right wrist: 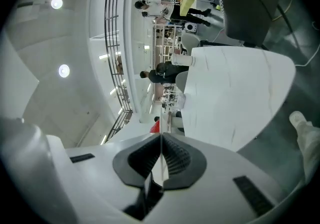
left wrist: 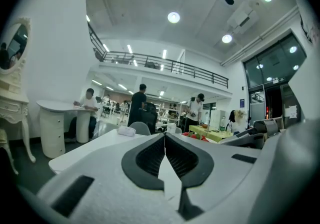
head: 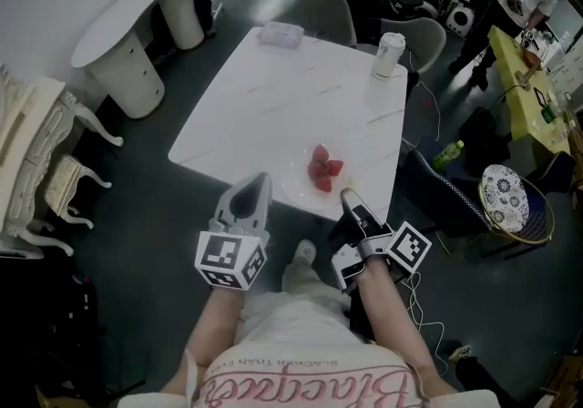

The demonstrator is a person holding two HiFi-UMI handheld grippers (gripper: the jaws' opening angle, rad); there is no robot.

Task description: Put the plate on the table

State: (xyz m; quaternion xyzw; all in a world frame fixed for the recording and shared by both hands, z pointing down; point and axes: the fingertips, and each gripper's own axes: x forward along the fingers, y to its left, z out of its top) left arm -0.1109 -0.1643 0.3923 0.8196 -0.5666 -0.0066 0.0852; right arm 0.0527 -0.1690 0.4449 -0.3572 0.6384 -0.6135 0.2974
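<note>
At the lower left of the head view, the left gripper (head: 262, 180) is held with its jaws pressed together on nothing, just left of the plate (head: 293, 182). The clear plate, loaded with strawberries (head: 323, 168), is seen lying at the near edge of the white table (head: 273, 96). Its right rim is clamped by the right gripper (head: 347, 196).

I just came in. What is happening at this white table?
A person holds a hand-held gripper in each hand at the near edge of the white table. The right hand-held gripper is turned sideways and shut on the rim of a clear plate that carries strawberries, low at that edge. The left hand-held gripper is shut and empty, beside the plate.
</note>
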